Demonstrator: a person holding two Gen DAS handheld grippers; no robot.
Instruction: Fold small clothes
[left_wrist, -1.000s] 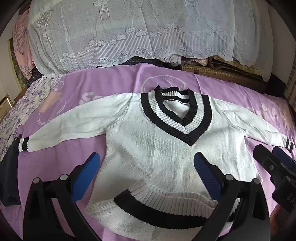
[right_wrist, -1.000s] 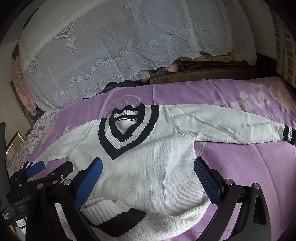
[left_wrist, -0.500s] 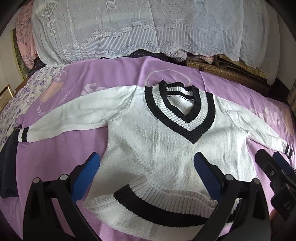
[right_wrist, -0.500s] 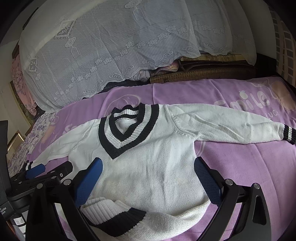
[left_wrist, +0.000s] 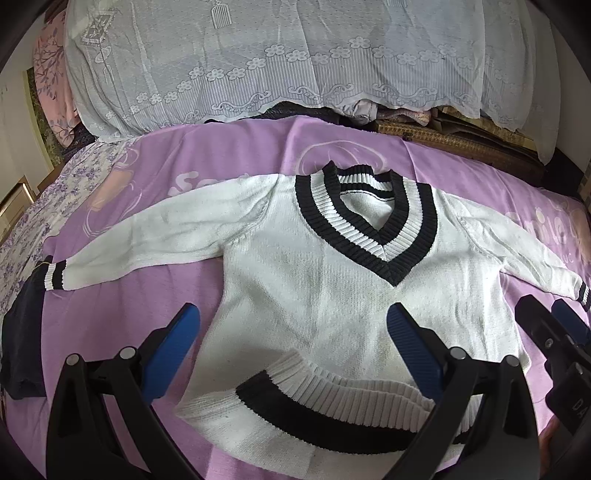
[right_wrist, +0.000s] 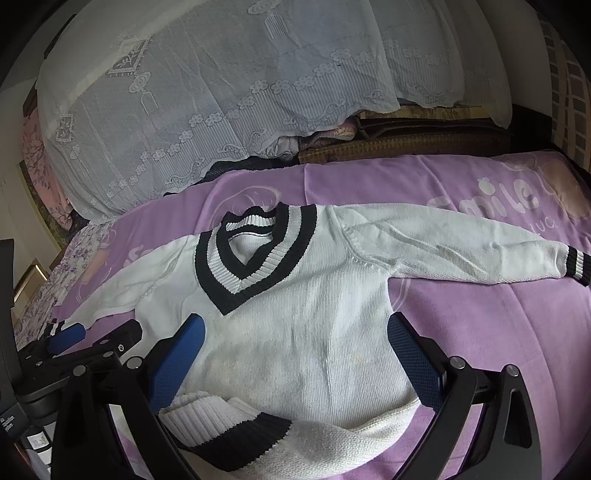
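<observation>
sweater (left_wrist: 314, 295) hem folded up, hiding its lower body.

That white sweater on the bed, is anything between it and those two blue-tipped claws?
Nothing visible is. The sweater lies spread on the purple sheet, and both the left gripper and right gripper hang open just above its lower half. The dark garment lies off beside the left cuff, out of the way.

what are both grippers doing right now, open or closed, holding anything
Left gripper: open, holding nothing, above the sweater.
Right gripper: open, holding nothing, also above the sweater.
</observation>
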